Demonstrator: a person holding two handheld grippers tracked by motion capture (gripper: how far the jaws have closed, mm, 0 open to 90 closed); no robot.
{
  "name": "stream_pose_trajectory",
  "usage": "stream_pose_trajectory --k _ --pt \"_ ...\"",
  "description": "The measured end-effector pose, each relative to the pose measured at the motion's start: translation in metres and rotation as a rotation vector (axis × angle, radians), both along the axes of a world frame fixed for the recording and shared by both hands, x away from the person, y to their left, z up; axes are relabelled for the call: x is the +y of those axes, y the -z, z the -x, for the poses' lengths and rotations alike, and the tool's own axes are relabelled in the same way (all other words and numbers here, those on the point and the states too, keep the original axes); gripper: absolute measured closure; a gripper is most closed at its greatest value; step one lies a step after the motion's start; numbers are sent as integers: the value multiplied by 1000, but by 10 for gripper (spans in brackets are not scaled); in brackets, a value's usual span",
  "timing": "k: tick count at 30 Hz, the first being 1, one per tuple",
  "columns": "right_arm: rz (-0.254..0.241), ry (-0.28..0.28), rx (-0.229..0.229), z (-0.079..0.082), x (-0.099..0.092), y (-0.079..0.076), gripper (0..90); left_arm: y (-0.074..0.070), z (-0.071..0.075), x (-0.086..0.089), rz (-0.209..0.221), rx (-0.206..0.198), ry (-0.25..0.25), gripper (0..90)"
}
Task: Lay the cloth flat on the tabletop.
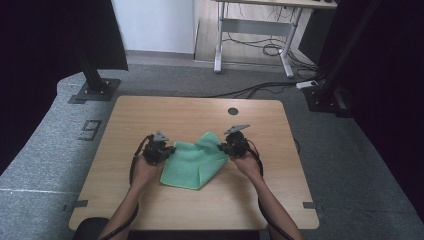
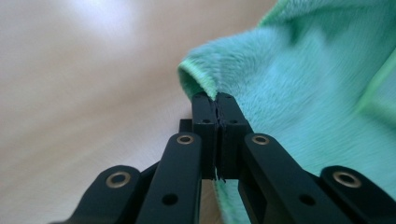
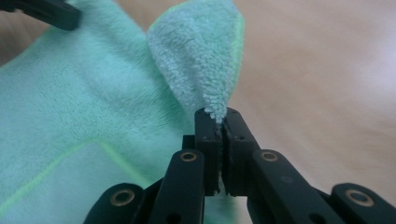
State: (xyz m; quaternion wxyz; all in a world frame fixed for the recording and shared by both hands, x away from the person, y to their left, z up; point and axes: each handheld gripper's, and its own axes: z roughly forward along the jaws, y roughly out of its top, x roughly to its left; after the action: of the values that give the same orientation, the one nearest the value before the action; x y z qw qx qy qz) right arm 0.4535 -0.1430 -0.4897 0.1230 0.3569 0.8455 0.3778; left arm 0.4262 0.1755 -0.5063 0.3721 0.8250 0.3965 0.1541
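A green fleece cloth (image 1: 195,161) lies partly folded on the wooden table (image 1: 150,112). My left gripper (image 1: 169,149) is at the cloth's left edge. In the left gripper view its jaws are pressed together on a pinched fold of the cloth (image 2: 280,88), my left gripper (image 2: 217,100) shut. My right gripper (image 1: 223,147) is at the cloth's far right corner. In the right gripper view the jaws of my right gripper (image 3: 221,117) clamp a raised corner of the cloth (image 3: 201,51), which stands up like a flap above them.
A dark round hole (image 1: 232,111) sits in the table's far side. A black stand base (image 1: 94,91) is on the floor beyond the table's left corner. Cables and a desk frame (image 1: 255,37) lie farther back.
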Motion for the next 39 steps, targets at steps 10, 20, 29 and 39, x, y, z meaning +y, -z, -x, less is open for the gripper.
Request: stream_pose_trajectory --k 10,20,29,39 --pt "30 182 42 -18 -32 4 547 6 9 -2 -55 64 -36 481" --pt "14 179 65 -8 -43 26 402 15 7 -1 -94 18 -96 161" --pt "8 38 69 13 -15 20 448 35 12 -5 -110 56 -82 141" --pt "15 -106 105 24 32 30 587 41 18 -1 -62 39 -104 145"
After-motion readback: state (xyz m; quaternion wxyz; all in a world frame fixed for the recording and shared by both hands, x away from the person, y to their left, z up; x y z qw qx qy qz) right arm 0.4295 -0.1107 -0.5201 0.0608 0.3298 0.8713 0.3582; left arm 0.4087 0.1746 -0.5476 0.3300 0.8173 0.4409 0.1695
